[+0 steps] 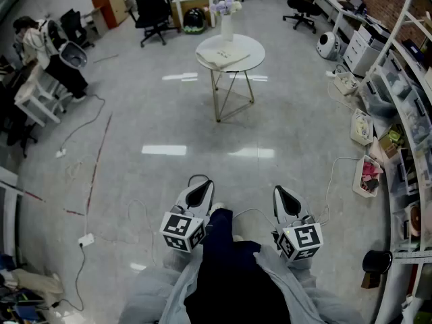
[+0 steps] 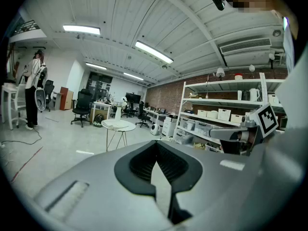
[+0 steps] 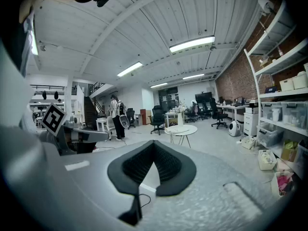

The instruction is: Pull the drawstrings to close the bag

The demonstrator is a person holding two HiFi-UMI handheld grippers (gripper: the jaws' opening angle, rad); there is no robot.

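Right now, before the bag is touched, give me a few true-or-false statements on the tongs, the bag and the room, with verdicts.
1. The left tongs and right tongs are both shut and empty. True.
2. The bag lies on the round table next to a vase. True.
3. The right tongs grip the bag. False: they hold nothing, and the bag lies untouched on the table.
4. The table is directly under the tongs. False: it stands well ahead, with a stretch of floor between.
5. The shelves stand on the person's left. False: they run along the right.
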